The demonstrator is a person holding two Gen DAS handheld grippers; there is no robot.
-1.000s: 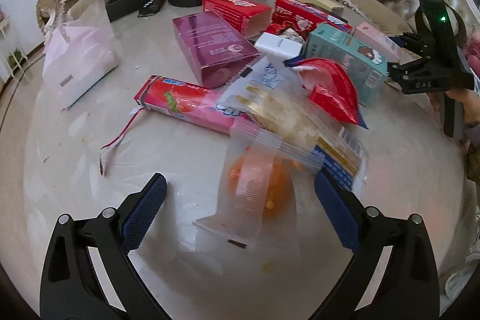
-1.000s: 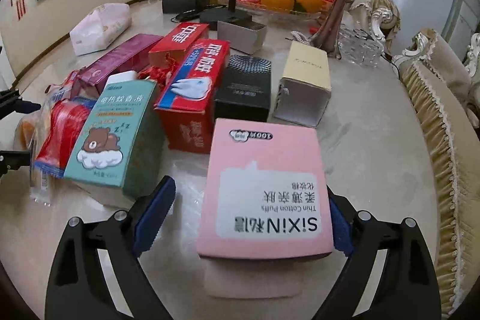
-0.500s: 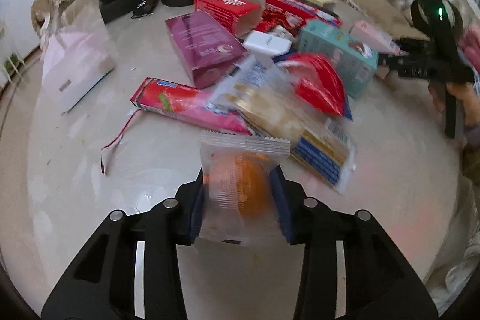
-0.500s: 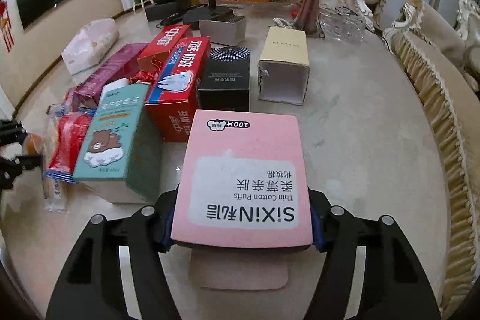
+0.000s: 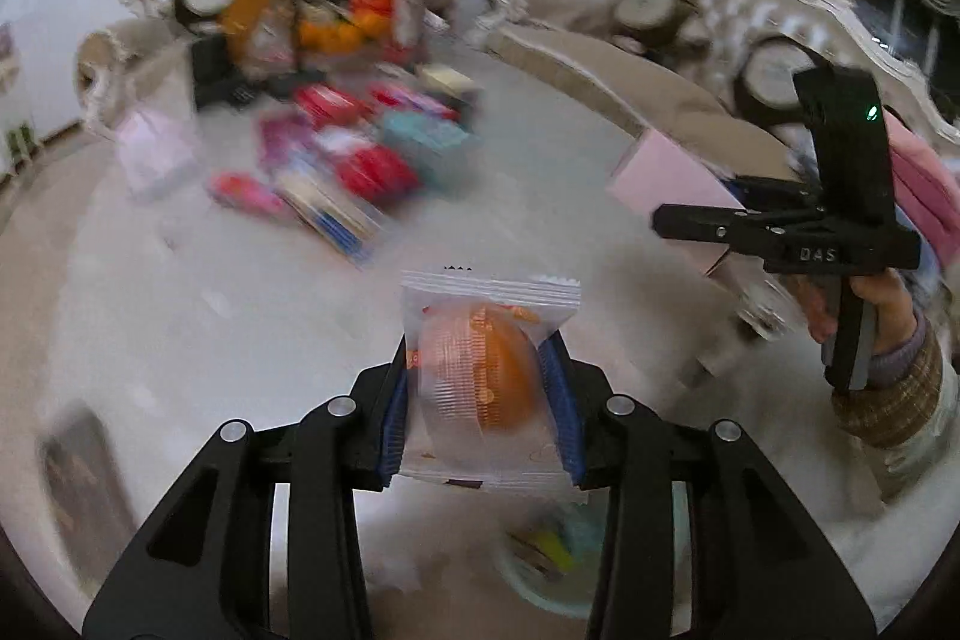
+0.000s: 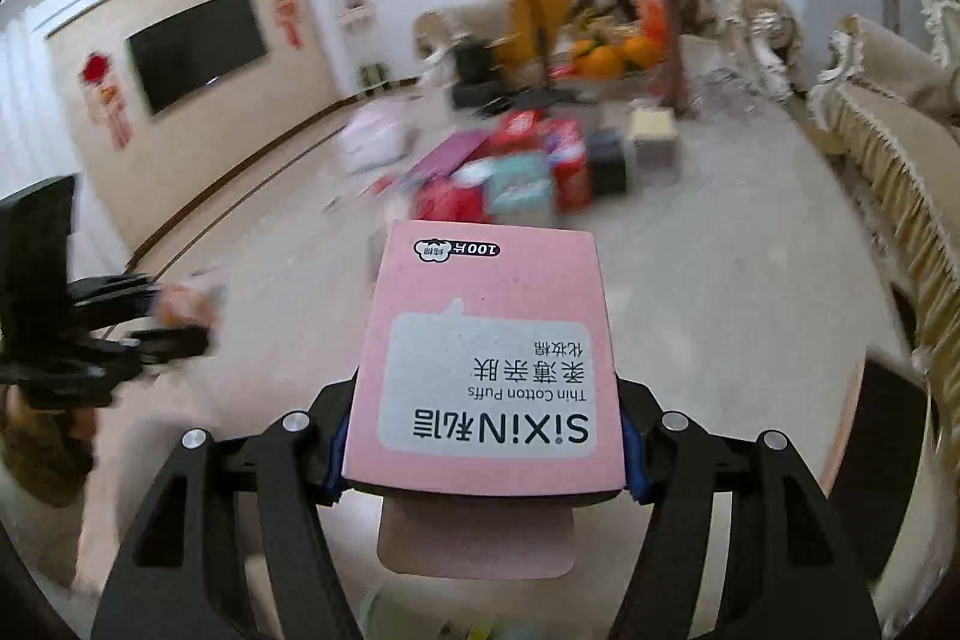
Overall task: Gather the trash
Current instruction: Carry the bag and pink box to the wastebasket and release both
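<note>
My left gripper [image 5: 480, 400] is shut on a clear snack packet with an orange item inside [image 5: 483, 370], held above the pale table. My right gripper [image 6: 483, 451] is shut on a pink cotton puffs box [image 6: 486, 364], also lifted off the table. The right gripper with the pink box shows at the right of the left wrist view [image 5: 780, 232]. The left gripper shows at the left of the right wrist view [image 6: 150, 328]. A pale round bin with scraps [image 5: 558, 562] lies below the left gripper.
A blurred pile of boxes and wrappers [image 5: 354, 160] lies further back on the table [image 5: 180, 310], also in the right wrist view [image 6: 528, 172]. A fruit tray and vase [image 6: 624, 52] stand behind. Sofas line the right side [image 6: 900, 148].
Both grippers closed on their items, the left on the snack packet and the right on the pink box, then lifted and pulled back from the pile.
</note>
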